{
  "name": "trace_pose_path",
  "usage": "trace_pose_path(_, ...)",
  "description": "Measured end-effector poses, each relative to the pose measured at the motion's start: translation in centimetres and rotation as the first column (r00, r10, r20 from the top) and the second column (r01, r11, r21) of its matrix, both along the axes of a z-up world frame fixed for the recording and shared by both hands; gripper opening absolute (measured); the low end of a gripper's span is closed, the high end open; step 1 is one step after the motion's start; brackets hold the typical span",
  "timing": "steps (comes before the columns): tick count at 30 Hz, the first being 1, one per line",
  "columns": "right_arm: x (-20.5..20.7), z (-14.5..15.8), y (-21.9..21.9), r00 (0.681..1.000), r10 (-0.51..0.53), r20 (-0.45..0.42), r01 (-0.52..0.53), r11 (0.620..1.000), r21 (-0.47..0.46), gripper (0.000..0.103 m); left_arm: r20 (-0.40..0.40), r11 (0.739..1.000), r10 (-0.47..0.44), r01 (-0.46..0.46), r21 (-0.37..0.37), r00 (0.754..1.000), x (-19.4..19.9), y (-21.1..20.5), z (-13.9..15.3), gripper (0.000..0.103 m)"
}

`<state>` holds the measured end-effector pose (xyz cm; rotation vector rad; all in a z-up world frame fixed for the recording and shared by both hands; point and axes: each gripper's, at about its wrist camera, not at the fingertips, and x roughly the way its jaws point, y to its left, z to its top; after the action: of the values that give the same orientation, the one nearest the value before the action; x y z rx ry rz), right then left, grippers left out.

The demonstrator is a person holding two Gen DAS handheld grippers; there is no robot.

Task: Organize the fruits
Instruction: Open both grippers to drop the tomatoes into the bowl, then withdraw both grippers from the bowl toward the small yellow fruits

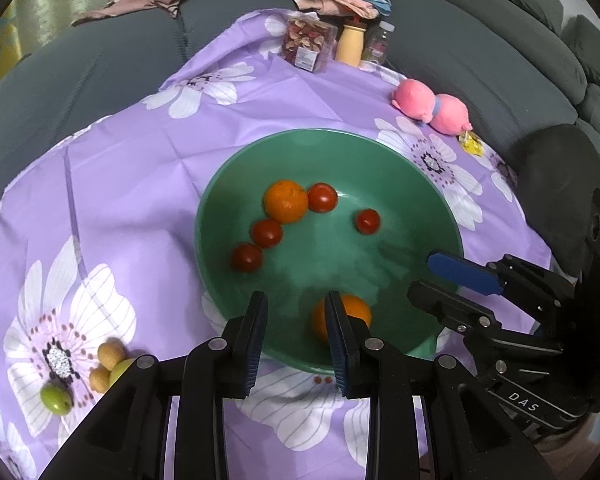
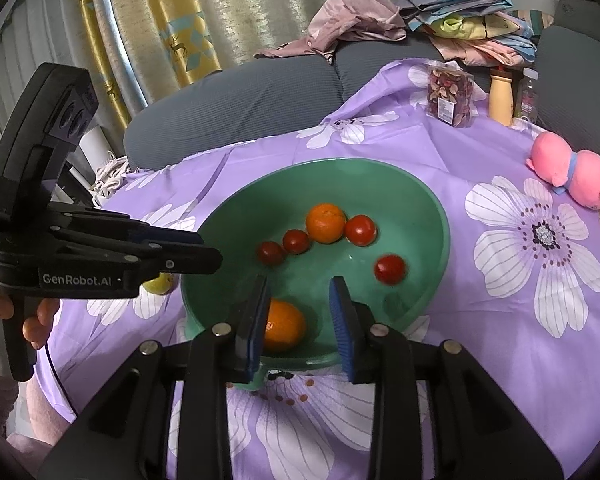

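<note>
A green bowl on the purple flowered cloth holds two oranges and several red tomatoes. One orange lies among the tomatoes. The other orange rests at the bowl's near side, partly hidden by a finger in each view. My right gripper hovers open over that orange, which lies by its left pad, untouched by the other. My left gripper is shut and empty over the bowl's near rim. Left of the bowl lie green fruits and small tan ones.
A pink plush toy sits at the cloth's far right by a yellow wrapper. A snack pack and a tan bottle stand at the back. Grey sofa cushions with piled clothes surround the cloth.
</note>
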<state>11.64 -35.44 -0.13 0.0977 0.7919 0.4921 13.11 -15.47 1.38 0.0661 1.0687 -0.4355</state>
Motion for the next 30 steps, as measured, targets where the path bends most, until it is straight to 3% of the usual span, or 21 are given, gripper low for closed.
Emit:
trace_pose_path(2, -0.1, 0.0, -0.2, 1.000, -0.005, 0.001, 0.005, 1.000, 0.004, 0.038, 0.006, 1.000, 0.010, -0.010, 0.005, 1.000, -0.2, 0.2, 0.2, 0.033)
trace_pose_path(5, -0.3, 0.1, -0.4, 1.000, -0.012, 0.004, 0.012, 1.000, 0.006, 0.044, 0.016, 0.999, 0.029, -0.030, 0.012, 0.999, -0.5, 0.6, 0.4, 0.051)
trace_pose_path(10, -0.8, 0.5, -0.7, 1.000, -0.020, 0.017, 0.019, 1.000, 0.012, 0.050, 0.025, 0.999, 0.044, -0.045, 0.025, 0.999, -0.9, 1.0, 0.7, 0.055)
trace_pose_path(12, -1.0, 0.6, -0.8, 0.999, -0.025, 0.024, 0.024, 1.000, 0.018, 0.054, 0.033, 0.998, 0.052, -0.053, 0.028, 0.998, -1.2, 1.2, 0.9, 0.067)
trace_pose_path(15, -1.2, 0.8, -1.0, 0.999, -0.040, 0.027, 0.039, 0.999, 0.023, 0.061, 0.041, 0.997, 0.062, -0.064, 0.035, 0.997, -1.6, 1.7, 1.1, 0.075)
trace_pose_path(23, -1.7, 1.2, -1.3, 0.996, -0.084, 0.024, 0.084, 0.996, 0.025, 0.083, 0.054, 0.991, 0.120, -0.123, 0.055, 0.991, -2.5, 3.7, 1.0, 0.084)
trace_pose_path(28, -2.1, 1.3, -0.6, 0.996, -0.089, 0.019, 0.089, 0.996, 0.012, 0.084, 0.051, 0.983, 0.168, -0.171, 0.068, 0.985, -3.1, 5.7, 0.5, 0.085)
trace_pose_path(30, -2.2, 1.4, -0.4, 0.996, -0.087, 0.022, 0.087, 0.996, 0.007, 0.084, 0.048, 0.980, 0.185, -0.188, 0.063, 0.981, -3.4, 6.5, 0.4, 0.094)
